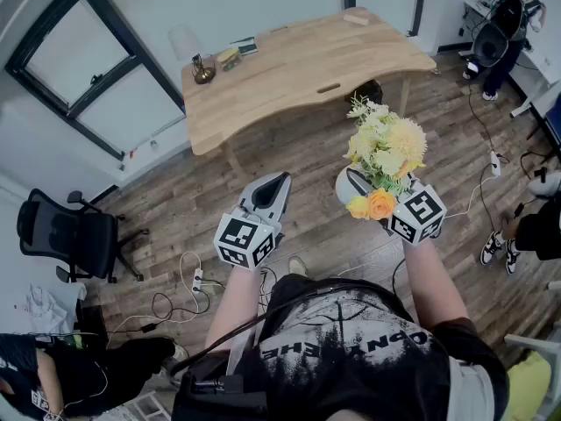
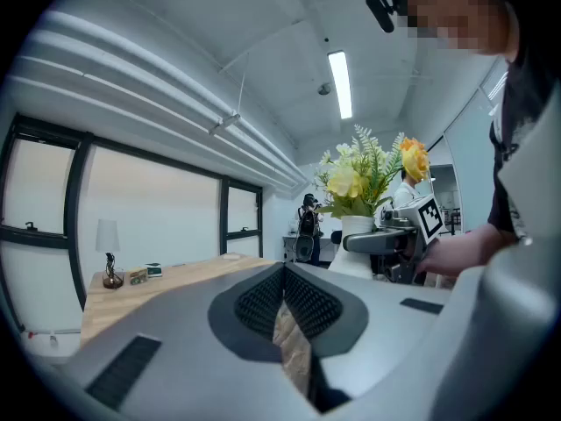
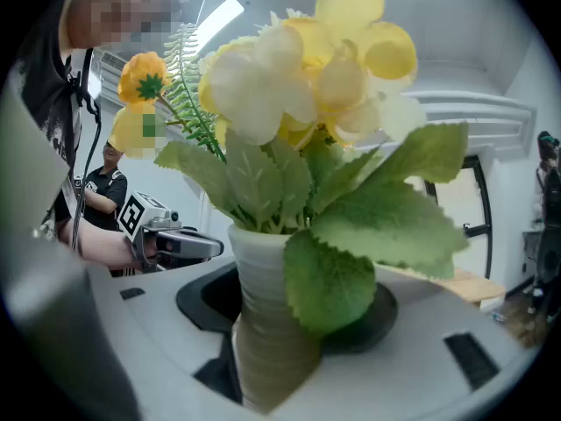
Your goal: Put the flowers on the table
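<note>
A white ribbed vase (image 3: 267,323) of yellow and cream artificial flowers (image 1: 386,152) sits between the jaws of my right gripper (image 1: 355,187), which is shut on it and carries it upright above the wooden floor. In the right gripper view the leaves and blooms (image 3: 302,68) fill most of the frame. My left gripper (image 1: 270,196) is shut with nothing in it, held level beside the right one. The wooden table (image 1: 351,55) stands ahead of both grippers; the left gripper view has the table (image 2: 166,279) beyond the jaws and the flowers (image 2: 364,178) at the right.
On the table's far left stand a small lamp (image 1: 202,67) and a small box (image 1: 230,57). A black office chair (image 1: 74,231) is at the left, cables and a power strip (image 1: 197,281) lie on the floor, and people (image 1: 504,24) stand at the right.
</note>
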The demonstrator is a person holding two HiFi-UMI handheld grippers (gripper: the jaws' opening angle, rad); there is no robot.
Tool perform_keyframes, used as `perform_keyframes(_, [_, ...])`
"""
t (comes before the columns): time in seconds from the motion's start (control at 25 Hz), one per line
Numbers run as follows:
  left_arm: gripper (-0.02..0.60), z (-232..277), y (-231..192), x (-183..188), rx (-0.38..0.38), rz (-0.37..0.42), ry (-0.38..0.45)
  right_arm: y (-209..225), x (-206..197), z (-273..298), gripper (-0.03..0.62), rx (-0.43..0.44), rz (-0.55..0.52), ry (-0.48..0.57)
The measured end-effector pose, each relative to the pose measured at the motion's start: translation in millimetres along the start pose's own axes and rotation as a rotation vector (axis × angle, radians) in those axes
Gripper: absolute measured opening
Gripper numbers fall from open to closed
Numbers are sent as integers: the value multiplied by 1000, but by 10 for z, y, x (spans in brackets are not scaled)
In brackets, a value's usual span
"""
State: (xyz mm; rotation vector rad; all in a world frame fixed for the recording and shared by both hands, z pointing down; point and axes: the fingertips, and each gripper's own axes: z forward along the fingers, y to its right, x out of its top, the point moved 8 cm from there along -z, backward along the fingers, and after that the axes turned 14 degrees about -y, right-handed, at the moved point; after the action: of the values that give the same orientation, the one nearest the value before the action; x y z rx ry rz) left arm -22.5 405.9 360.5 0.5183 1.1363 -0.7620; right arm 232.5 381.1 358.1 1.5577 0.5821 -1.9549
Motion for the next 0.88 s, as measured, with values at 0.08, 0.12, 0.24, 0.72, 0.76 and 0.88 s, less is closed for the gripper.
perform_keyframes(0.08, [12,4,4,-20,2,-1,0,5,-26,1,242,1,1,-2])
perform_keyframes(0.12, [14,7,5,-27,3,-1,0,8,-31,2,242,1,1,-3])
perform_keyframes(0.24, [14,23,10,-27,3,-2,-1,25,-27,11,242,1,-3,-4])
perform_keyframes(0.72, [12,32,54,-44,11,-6,-3,48,-55,15,242,38,36,6])
perform_keyframes(0.76, [14,41,42,-38,12,-8,-4,61,-53,25,242,40,38,7])
perform_keyframes(0.88, [14,65,17,-32,11,-9,-8,87,-51,45,242,48,54,10])
